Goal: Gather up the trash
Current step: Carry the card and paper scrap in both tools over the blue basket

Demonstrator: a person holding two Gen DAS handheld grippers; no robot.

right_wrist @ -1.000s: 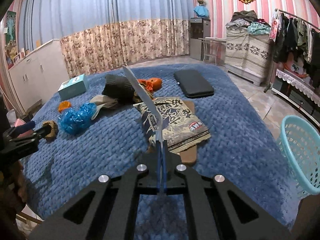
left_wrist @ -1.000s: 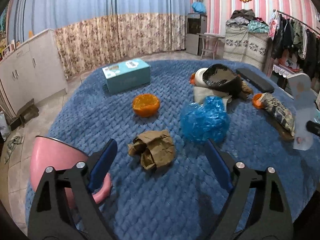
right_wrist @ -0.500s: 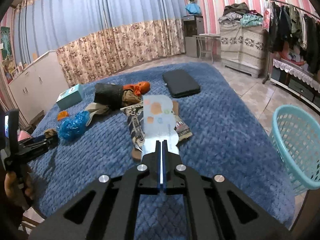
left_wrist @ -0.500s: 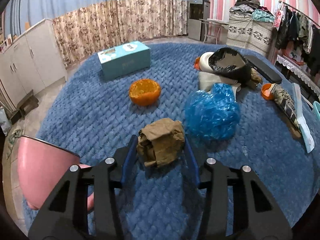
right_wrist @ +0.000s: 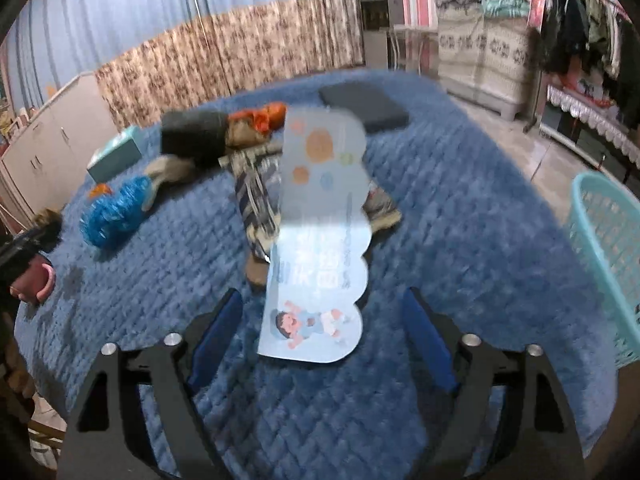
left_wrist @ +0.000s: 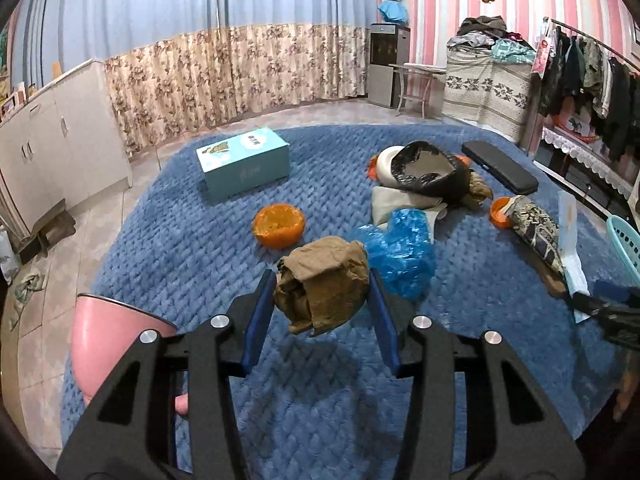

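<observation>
Low in the left wrist view, the left gripper [left_wrist: 322, 300] is clamped on a crumpled brown paper wad [left_wrist: 322, 286], lifted off the blue blanket [left_wrist: 192, 256]. In the right wrist view the right gripper [right_wrist: 320, 332], its jaws just opened wide, holds nothing; a pale blue printed card [right_wrist: 320, 240] lies between them at centre frame, touching neither pad.

Blue quilted blanket [left_wrist: 168, 248] as surface; teal tissue box [left_wrist: 243, 163] near far edge, black flat case [left_wrist: 500, 166] far right; white cabinet [left_wrist: 52, 140] left, floral curtain [left_wrist: 240, 68] behind
</observation>
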